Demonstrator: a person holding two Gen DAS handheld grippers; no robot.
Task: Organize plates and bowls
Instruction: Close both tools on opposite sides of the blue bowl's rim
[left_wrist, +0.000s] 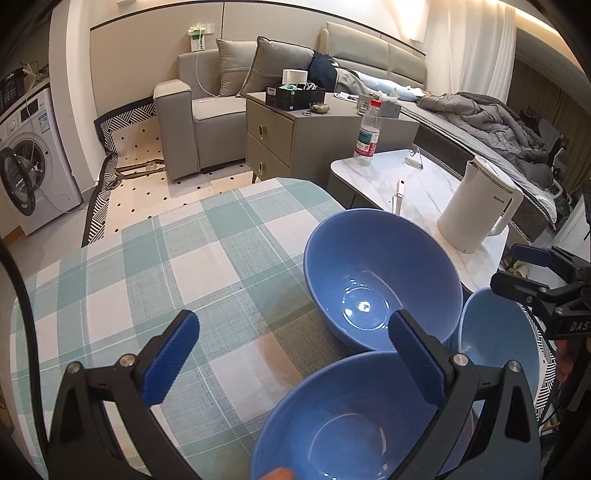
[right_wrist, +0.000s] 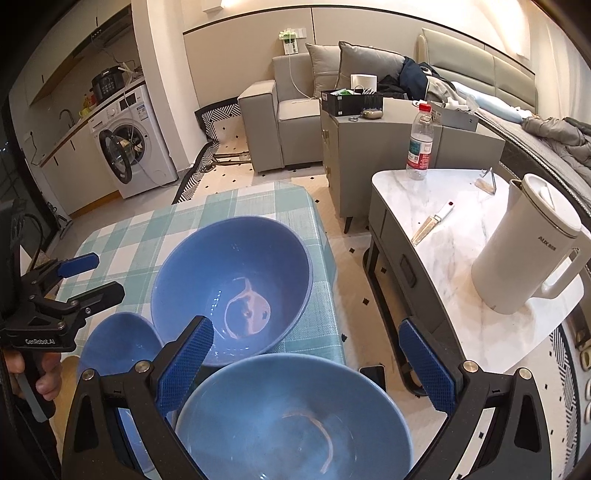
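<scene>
Three blue bowls stand close together on a table with a green-and-white checked cloth (left_wrist: 184, 258). The largest bowl (left_wrist: 380, 280) (right_wrist: 232, 284) is farthest from me and is empty. My left gripper (left_wrist: 295, 354) (right_wrist: 105, 275) is open, hovering over the left edge of a nearer bowl (left_wrist: 347, 417) (right_wrist: 118, 343), its right finger above the rim. My right gripper (right_wrist: 308, 363) (left_wrist: 517, 269) is open above the third bowl (right_wrist: 291, 417) (left_wrist: 495, 339), whose rim lies between the fingers. Neither gripper holds anything.
To the right a marble side table (right_wrist: 443, 266) carries a white kettle (right_wrist: 524, 247), a water bottle (right_wrist: 419, 140) and a knife (right_wrist: 432, 221). Beyond stand a grey cabinet (right_wrist: 354, 155), a sofa (left_wrist: 207, 114) and a washing machine (right_wrist: 133, 144). A hand (right_wrist: 44, 373) grips the left tool.
</scene>
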